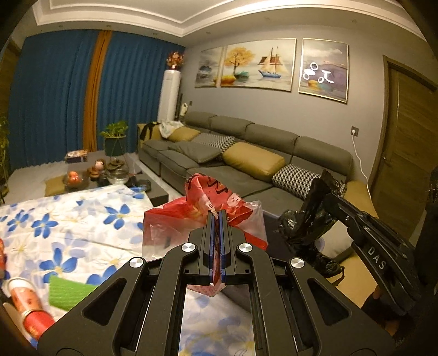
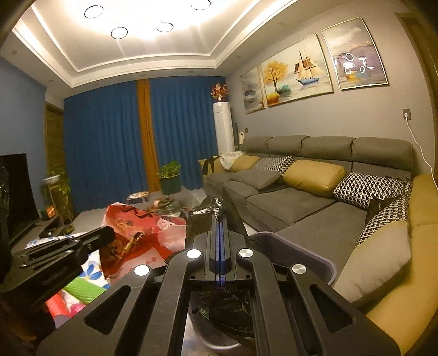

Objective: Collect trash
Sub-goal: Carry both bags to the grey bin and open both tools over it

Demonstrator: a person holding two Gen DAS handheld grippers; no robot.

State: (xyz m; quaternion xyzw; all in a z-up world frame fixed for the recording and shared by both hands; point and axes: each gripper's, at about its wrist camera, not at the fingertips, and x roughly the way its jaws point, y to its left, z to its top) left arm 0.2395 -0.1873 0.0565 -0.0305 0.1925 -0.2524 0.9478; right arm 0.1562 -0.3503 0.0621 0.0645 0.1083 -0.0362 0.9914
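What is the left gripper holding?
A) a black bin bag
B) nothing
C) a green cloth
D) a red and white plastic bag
D: the left gripper is shut on the red and white plastic bag, while the black bin bag hangs from the right gripper.

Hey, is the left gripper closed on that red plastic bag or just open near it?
Closed on it. The left gripper has its jaws pressed together with the red plastic bag pinched between them.

Warm dim indoor light from glaring ceiling lamps (image 2: 142, 19); strong fisheye bending, dark vignetted corners.
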